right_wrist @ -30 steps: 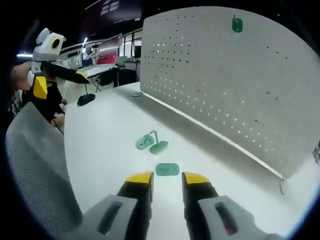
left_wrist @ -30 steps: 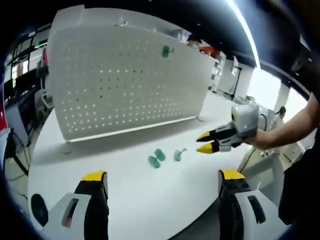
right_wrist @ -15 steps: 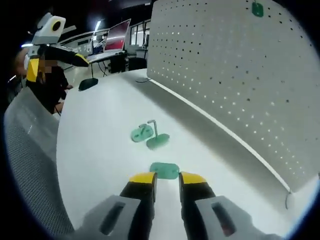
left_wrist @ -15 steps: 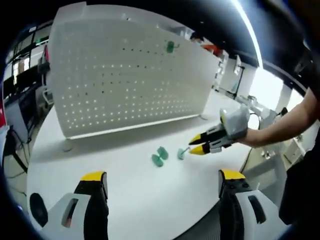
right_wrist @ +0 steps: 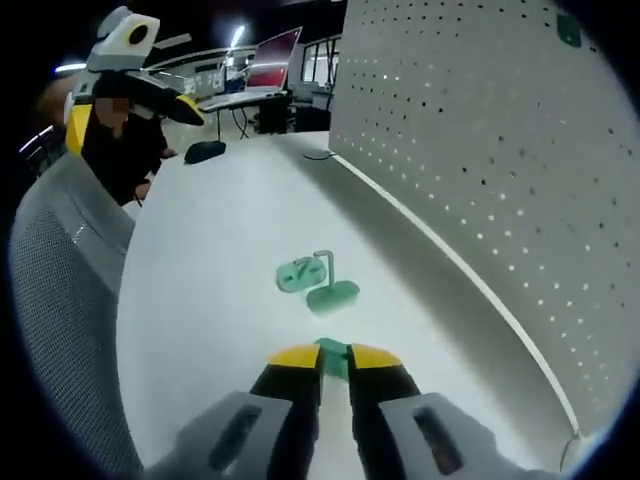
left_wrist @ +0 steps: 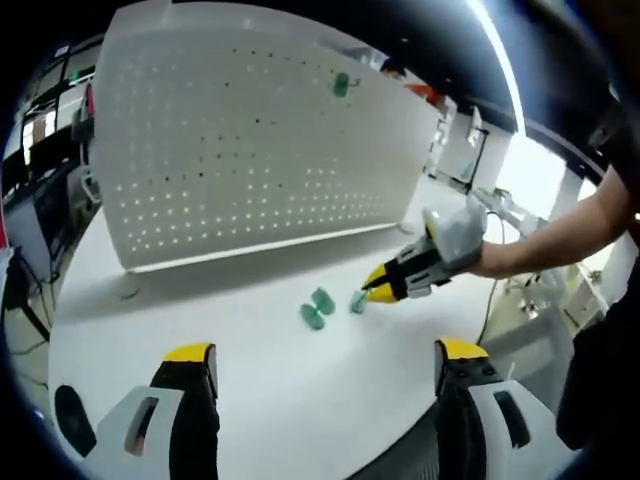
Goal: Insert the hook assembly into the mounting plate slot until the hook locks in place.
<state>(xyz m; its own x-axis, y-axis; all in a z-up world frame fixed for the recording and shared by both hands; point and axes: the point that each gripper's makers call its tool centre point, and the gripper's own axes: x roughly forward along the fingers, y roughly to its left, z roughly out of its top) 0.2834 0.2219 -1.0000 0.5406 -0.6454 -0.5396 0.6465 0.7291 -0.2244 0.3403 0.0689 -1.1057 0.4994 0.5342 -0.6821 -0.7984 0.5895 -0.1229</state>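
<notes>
Left gripper view: my left tongs are spread wide, released, low over the white tabletop. Right tongs reach in from the right, tips at a green piece on the tabletop; two more green pieces lie just beside it. Pegboard stands behind, one green hook mounted high on it.

Right gripper view: right tongs nearly closed on the green piece, which sits between the tips on the tabletop. Hook assembly lies just beyond, flat, near the pegboard. Left tongs up left.
</notes>
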